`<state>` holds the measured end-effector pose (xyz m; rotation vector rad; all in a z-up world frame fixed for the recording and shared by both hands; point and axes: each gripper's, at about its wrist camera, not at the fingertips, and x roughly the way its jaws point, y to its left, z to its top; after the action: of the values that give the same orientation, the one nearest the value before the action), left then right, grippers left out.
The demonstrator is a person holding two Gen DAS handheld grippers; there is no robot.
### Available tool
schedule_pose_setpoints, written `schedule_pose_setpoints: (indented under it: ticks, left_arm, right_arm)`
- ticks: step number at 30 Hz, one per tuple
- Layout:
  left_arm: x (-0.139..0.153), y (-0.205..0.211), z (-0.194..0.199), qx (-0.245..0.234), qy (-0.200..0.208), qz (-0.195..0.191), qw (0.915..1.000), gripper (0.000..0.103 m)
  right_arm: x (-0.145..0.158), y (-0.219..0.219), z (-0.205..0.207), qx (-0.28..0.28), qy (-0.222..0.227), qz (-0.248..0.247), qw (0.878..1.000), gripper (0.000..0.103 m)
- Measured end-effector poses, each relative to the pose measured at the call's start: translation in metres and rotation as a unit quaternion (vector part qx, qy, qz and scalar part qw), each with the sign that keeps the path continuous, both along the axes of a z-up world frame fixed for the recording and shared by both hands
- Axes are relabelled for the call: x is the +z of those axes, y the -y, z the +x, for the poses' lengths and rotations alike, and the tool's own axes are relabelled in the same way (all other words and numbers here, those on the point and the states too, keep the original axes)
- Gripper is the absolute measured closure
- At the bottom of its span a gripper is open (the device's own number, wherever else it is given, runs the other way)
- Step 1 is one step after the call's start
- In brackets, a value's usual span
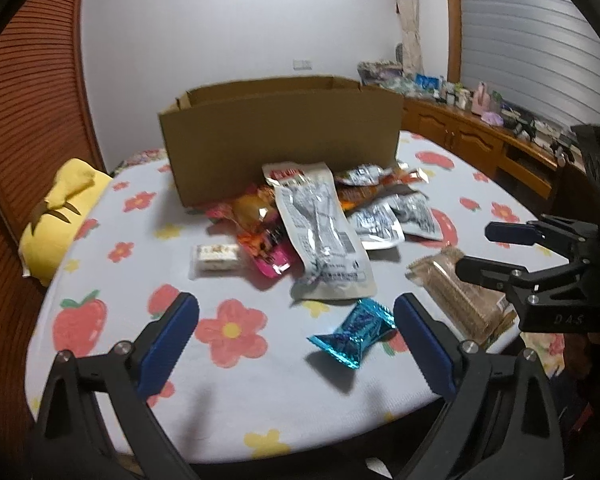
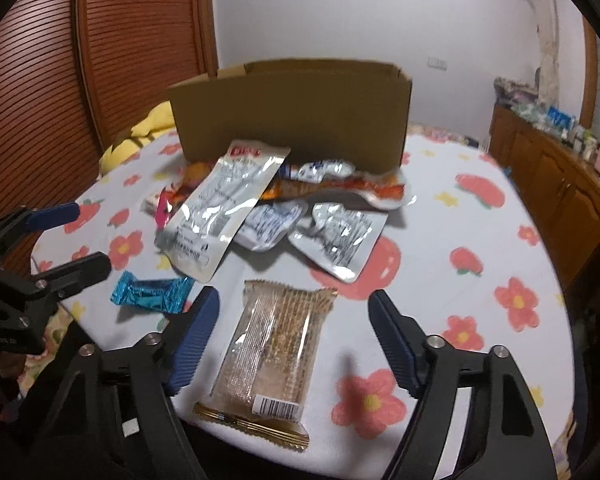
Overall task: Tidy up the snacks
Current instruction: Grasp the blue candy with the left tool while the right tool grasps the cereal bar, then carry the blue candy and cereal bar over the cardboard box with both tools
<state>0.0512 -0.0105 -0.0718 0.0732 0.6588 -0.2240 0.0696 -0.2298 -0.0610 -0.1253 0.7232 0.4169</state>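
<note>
An open cardboard box (image 1: pixel 280 140) (image 2: pixel 292 120) stands at the back of the flowered table. A pile of snacks lies in front of it, topped by a long silver pouch (image 1: pixel 320 232) (image 2: pixel 220 208). My left gripper (image 1: pixel 296 308) hovers open over the table; a blue foil candy (image 1: pixel 356 332) (image 2: pixel 152 292) lies just inside its right finger, untouched. My right gripper (image 2: pixel 294 296) is open around a clear packet of brown wafers (image 2: pixel 276 352) (image 1: pixel 460 296), with a gap on both sides. Each gripper shows at the edge of the other view: the right (image 1: pixel 476 250), the left (image 2: pixel 90 236).
A small white packet (image 1: pixel 216 258) and a pink wrapper (image 1: pixel 268 248) lie left of the pile. Smaller silver sachets (image 2: pixel 336 240) and an orange packet (image 2: pixel 340 188) lie to its right. A yellow cushion (image 1: pixel 60 216) sits at the table's left; a wooden cabinet (image 2: pixel 560 184) runs along the right.
</note>
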Motion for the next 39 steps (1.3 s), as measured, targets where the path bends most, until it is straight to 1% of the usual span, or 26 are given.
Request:
schedule_pose_setpoints:
  ticks: [3,7,9,12,13,14,16,18,20,22,31,34,35,39]
  left_arm:
    - [-0.008,0.006,0.005,-0.017,-0.014,0.003,0.9997,0.01]
    - [-0.018,0.014,0.011,-0.039,-0.037,0.002,0.9985,0.019]
    - [-0.022,0.018,0.014,-0.049,-0.046,0.007,0.9977,0.021]
    - [-0.025,0.023,0.016,-0.06,-0.055,0.011,0.9966,0.027]
    - [-0.026,0.024,0.017,-0.063,-0.058,0.011,0.9963,0.033]
    - [-0.027,0.024,0.018,-0.066,-0.062,0.011,0.9958,0.035]
    - [-0.029,0.025,0.02,-0.068,-0.068,0.014,0.9953,0.035]
    - [-0.03,0.026,0.021,-0.071,-0.071,0.014,0.9948,0.038]
    - [-0.031,0.026,0.021,-0.072,-0.074,0.014,0.9946,0.046]
    - [-0.033,0.025,0.021,-0.071,-0.076,0.015,0.9944,0.051]
    - [-0.036,0.017,0.02,-0.066,-0.078,0.015,0.9946,0.052]
    - [-0.036,0.016,0.017,-0.068,-0.074,0.016,0.9948,0.069]
    - [-0.036,0.014,0.016,-0.067,-0.074,0.015,0.9949,0.072]
    - [-0.035,0.011,0.016,-0.064,-0.068,0.017,0.9954,0.078]
  right_arm:
    - [-0.007,-0.003,0.003,0.009,-0.019,-0.006,1.0,0.032]
    - [-0.014,-0.006,0.006,0.021,-0.039,-0.01,0.999,0.038]
    - [-0.017,-0.007,0.006,0.026,-0.046,-0.012,0.999,0.038]
    - [-0.019,-0.008,0.007,0.032,-0.055,-0.013,0.998,0.038]
    - [-0.02,-0.009,0.007,0.034,-0.056,-0.016,0.998,0.038]
    - [-0.021,-0.009,0.007,0.035,-0.057,-0.017,0.998,0.038]
    - [-0.022,-0.009,0.008,0.036,-0.061,-0.02,0.997,0.038]
    - [-0.023,-0.009,0.009,0.037,-0.062,-0.02,0.997,0.038]
    - [-0.023,-0.009,0.009,0.037,-0.062,-0.021,0.997,0.038]
    - [-0.023,-0.01,0.01,0.039,-0.062,-0.025,0.997,0.038]
    - [-0.023,-0.011,0.011,0.042,-0.062,-0.035,0.997,0.038]
    - [-0.023,-0.012,0.012,0.043,-0.062,-0.038,0.996,0.038]
    - [-0.023,-0.012,0.012,0.044,-0.062,-0.039,0.996,0.038]
    - [-0.023,-0.013,0.013,0.043,-0.063,-0.04,0.996,0.038]
